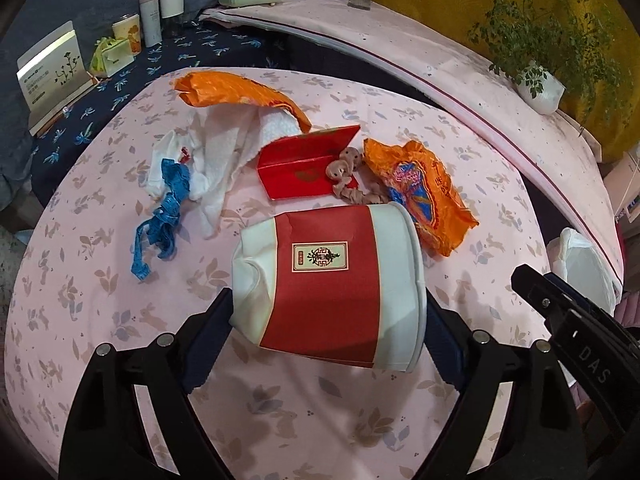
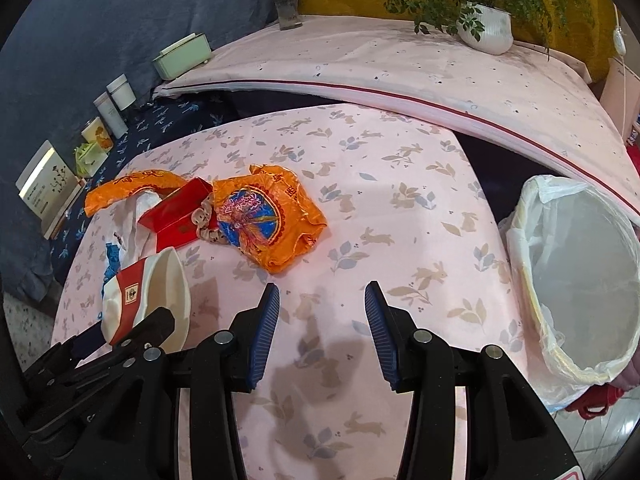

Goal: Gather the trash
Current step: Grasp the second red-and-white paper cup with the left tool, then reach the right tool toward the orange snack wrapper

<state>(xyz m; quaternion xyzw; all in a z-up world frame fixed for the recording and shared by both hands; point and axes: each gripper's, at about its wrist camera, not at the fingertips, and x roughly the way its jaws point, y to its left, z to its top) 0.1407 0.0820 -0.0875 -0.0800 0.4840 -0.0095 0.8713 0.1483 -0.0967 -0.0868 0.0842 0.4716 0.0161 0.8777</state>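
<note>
Left claw point(image 1: 328, 320) pinches the crushed red-and-white paper cup point(image 1: 326, 284) on its side btwn both pads, dented base to the left, rim to the right, held just above the pink desk point(image 1: 280, 420). Right claw point(image 2: 322, 320) is spread w/ nothing btwn its fingers, hovering over bare cloth, cup to its left & the lined trash bin point(image 2: 576, 280) to its right off the desk edge. Beyond the cup lie an orange wrapper point(image 1: 420, 196), red box point(image 1: 308, 164), white tissue point(image 1: 216, 152) & blue ribbon point(image 1: 164, 216).
</note>
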